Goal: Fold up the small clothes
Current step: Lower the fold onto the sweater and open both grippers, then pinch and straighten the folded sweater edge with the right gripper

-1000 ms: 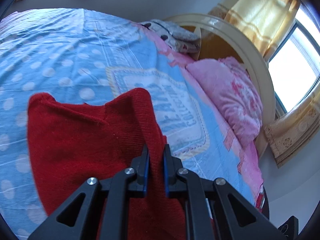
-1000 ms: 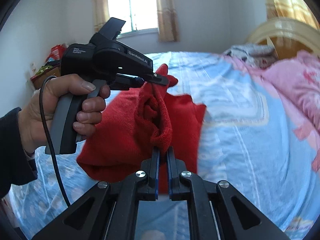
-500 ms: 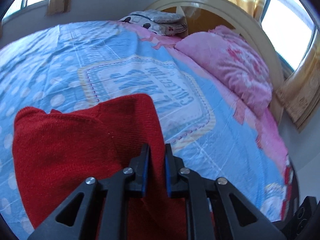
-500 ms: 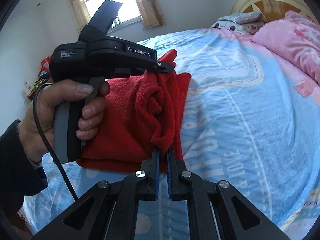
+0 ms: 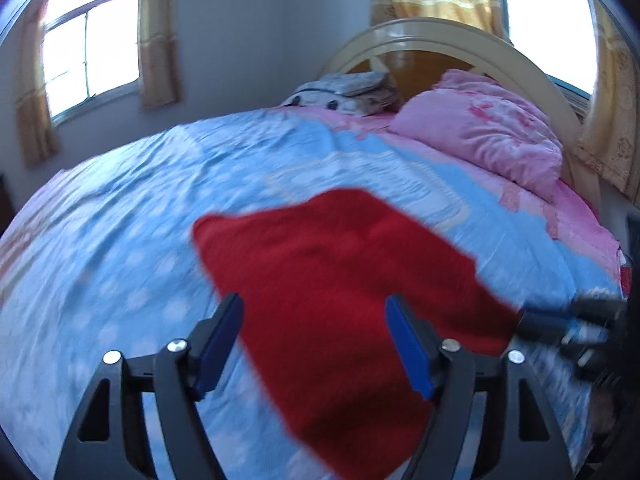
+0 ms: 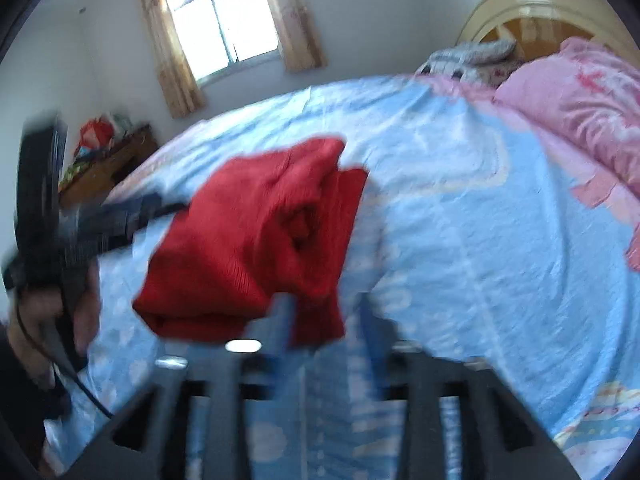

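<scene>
Daylight is streaming through the curtained window [image 5: 90, 56] at upper left, a cream headboard [image 5: 452, 46] curving at upper right

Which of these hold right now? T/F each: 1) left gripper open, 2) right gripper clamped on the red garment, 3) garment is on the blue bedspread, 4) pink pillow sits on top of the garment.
1) Left gripper is open. True; its jaws stand wide apart.
2) Right gripper is clamped on the red garment. False; though blurred, its jaws are apart, with the cloth's near edge between them.
3) The garment lies on the blue bedspread. True.
4) The pink pillow sits on the garment. False; it lies apart, by the headboard.
</scene>
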The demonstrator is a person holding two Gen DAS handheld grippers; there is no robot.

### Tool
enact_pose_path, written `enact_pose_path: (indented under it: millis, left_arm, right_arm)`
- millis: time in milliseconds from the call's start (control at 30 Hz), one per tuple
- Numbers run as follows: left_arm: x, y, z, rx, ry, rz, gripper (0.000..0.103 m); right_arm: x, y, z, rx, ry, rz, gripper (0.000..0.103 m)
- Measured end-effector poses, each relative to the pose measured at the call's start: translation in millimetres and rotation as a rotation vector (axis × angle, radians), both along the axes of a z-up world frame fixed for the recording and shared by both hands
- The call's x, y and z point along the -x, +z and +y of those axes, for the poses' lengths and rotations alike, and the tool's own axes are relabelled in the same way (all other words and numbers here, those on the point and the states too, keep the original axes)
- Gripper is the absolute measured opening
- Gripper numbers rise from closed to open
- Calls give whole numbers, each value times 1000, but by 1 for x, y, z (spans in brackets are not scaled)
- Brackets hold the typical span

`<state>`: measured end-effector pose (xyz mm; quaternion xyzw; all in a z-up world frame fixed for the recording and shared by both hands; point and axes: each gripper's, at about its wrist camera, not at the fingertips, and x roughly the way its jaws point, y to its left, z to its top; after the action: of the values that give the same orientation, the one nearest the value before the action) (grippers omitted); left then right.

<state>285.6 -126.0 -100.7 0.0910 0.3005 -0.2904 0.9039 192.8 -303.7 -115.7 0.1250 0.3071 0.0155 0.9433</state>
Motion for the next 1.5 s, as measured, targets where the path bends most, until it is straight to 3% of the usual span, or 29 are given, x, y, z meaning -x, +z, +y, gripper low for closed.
enact_pose_path:
  millis: [167, 300, 333, 367, 400, 500, 633, 800, 900, 1033, 1167, 1300, 1500]
  left_arm:
    - [1, -26, 14, 62, 15, 95, 78]
    - [9, -35, 7, 77, -7, 113, 78]
    - [11, -35, 5, 72, -13, 103, 79]
    - [13, -34, 5, 72, -18, 98, 81]
    - [13, -34, 6, 75, -19, 97, 84]
    - [13, -35, 13, 103, -17, 111, 85]
    - [7, -37, 21, 147, 4, 140, 95]
    - [5, -43, 9, 84, 4, 162, 100]
    - [3, -46, 7, 67, 10, 180, 101]
    - [4, -48, 7, 63, 14, 178, 102]
    - [5, -49, 6, 50, 8, 179, 102]
    - [6, -49, 7, 44, 14, 175, 103]
    - [6, -48, 6, 40, 17, 175, 103]
  right_arm:
    - [-36, 22, -3, -54, -4, -5, 52]
    - [-95, 13, -5, -108, 24, 114, 52]
    - [-109, 5, -5, -135, 48, 157, 49]
    - [-118, -1, -4, -149, 64, 190, 30]
    - [-122, -5, -4, -139, 53, 196, 20]
    - [-105, -4, -3, -119, 22, 160, 16]
    - [-88, -13, -10, -104, -17, 147, 15]
    - [-97, -18, -26, -221, -56, 184, 16]
    - [-96, -16, -34, -247, -102, 189, 35]
    - [-80, 15, -15, -63, -133, 80, 38]
    - [-80, 41, 20, 29, -20, -16, 38]
    - [-103, 37, 59, 103, 130, 25, 38]
    - [-128, -3, 40, 121, 86, 181, 38]
